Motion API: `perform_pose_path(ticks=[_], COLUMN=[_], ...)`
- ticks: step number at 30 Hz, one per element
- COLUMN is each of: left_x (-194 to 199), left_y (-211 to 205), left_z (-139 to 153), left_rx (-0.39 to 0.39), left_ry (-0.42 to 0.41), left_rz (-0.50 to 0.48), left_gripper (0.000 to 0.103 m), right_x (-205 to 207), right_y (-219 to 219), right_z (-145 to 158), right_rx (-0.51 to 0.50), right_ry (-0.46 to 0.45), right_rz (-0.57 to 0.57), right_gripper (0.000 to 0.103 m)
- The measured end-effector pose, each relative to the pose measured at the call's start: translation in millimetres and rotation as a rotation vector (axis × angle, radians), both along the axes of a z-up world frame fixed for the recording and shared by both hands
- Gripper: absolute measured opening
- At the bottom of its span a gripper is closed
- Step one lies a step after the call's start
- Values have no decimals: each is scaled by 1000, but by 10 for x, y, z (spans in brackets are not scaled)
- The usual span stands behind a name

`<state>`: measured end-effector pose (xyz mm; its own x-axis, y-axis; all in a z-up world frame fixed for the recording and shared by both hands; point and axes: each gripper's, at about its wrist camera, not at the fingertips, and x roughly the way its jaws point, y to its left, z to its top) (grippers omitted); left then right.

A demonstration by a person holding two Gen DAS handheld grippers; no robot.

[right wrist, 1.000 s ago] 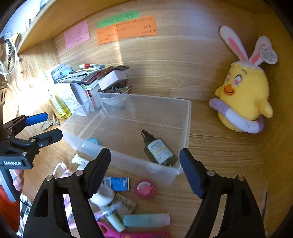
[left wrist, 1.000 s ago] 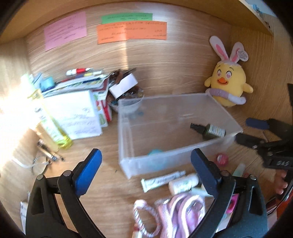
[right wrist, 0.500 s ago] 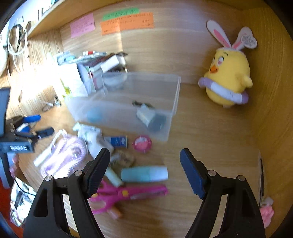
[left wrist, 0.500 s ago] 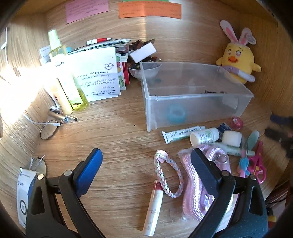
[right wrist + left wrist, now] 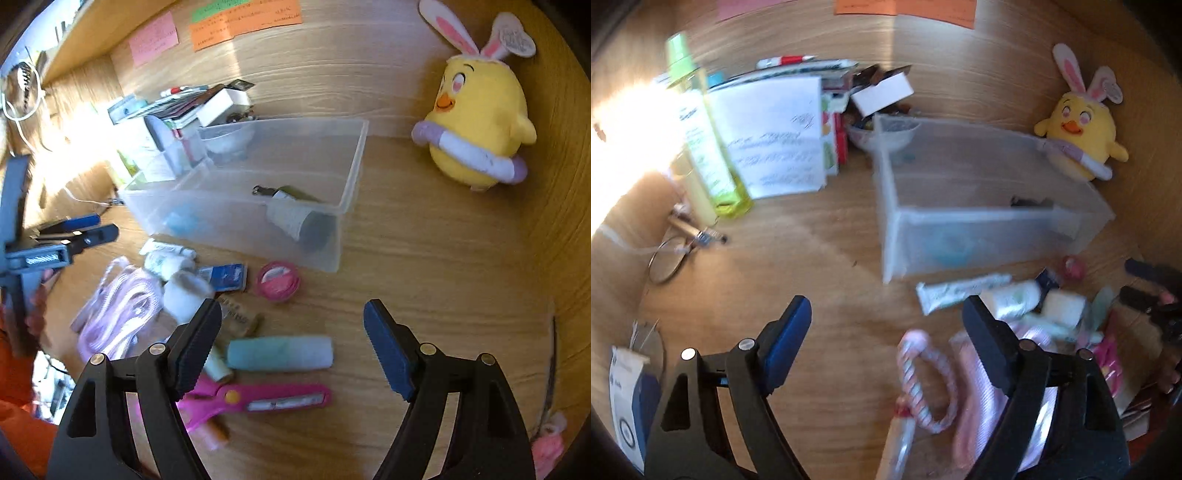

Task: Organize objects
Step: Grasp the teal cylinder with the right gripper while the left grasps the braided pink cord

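Over the last second both grippers have pulled back from the clear bin (image 5: 343,206) and tipped down toward the loose clutter on the desk, which suggests a drop-off is finished and the next pick is being chosen. The left gripper (image 5: 886,325) is spread wide and empty, with a braided loop (image 5: 923,369) between its fingers and a white tube (image 5: 960,291) just ahead of its right finger. The right gripper (image 5: 291,336) is likewise released and holding nothing, a pale teal tube (image 5: 280,354) lying between its fingers just ahead, pink scissors (image 5: 258,400) below it, and the bin, with a dark bottle (image 5: 291,194) inside, farther ahead to the left.
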<state>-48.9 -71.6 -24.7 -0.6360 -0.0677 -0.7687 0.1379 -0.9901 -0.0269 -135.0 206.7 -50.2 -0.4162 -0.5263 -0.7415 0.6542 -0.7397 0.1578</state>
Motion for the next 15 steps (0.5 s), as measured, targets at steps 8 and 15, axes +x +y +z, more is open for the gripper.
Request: perform_pose_path(ticks=[8, 15], left_x=[219, 126], left_y=[2, -50], left_z=[-199, -309], left_rx=[28, 34], left_ry=[-42, -70], left_rz=[21, 8], left_gripper=[67, 39], right_x=[253, 114], right_y=[134, -20], right_z=[-136, -248], right_rx=[47, 61], right_ry=[34, -8], right_rz=[-7, -11], right_gripper=[77, 77])
